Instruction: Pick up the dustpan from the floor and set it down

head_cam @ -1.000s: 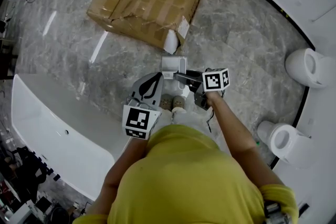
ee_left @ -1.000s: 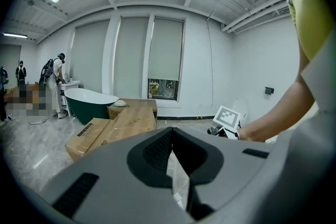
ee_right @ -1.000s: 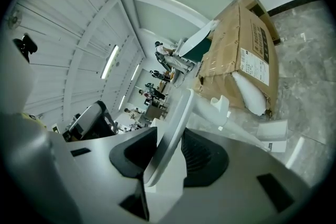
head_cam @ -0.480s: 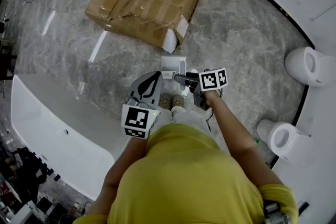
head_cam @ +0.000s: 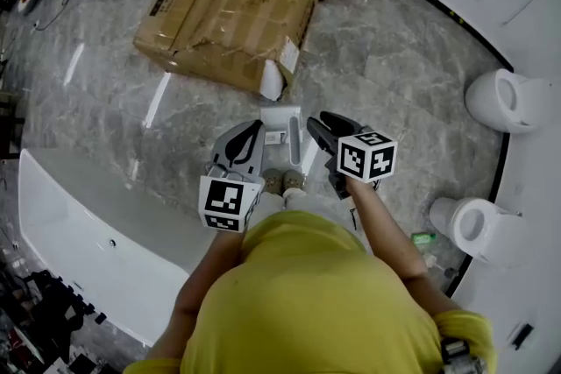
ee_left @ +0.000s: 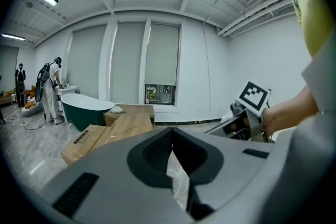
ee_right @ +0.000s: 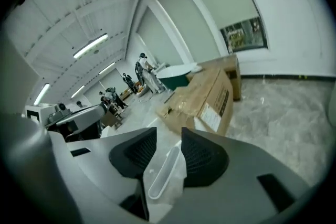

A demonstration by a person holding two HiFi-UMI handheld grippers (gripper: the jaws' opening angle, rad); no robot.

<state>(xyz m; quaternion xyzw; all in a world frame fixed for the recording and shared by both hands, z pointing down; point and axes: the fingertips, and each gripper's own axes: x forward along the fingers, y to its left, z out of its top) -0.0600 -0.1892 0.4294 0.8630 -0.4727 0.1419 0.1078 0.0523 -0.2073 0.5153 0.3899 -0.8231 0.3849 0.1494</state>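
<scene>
The white dustpan (head_cam: pixel 282 120) lies on the grey marble floor just ahead of the person's shoes, its handle pointing back toward them. My right gripper (head_cam: pixel 326 129) hovers to the right of it and clear of it, jaws opening. In the right gripper view the pale handle (ee_right: pixel 164 169) shows down through the gap of the right gripper (ee_right: pixel 169 139), with space on both sides. My left gripper (head_cam: pixel 248 138) hangs left of the dustpan with its tips together. In the left gripper view the left gripper (ee_left: pixel 172 136) shows only a white sliver behind its tips.
Flattened cardboard boxes (head_cam: pixel 232 9) lie just beyond the dustpan. A white bathtub (head_cam: pixel 96 232) runs along the lower left. Two white toilets (head_cam: pixel 504 105) (head_cam: pixel 473 228) stand against the curved wall on the right. A dark green tub (ee_left: pixel 89 110) and people are far off.
My right gripper has risen and swung right, off the dustpan's handle, and its jaws have spread. The dustpan stays on the floor. The left gripper has hardly moved.
</scene>
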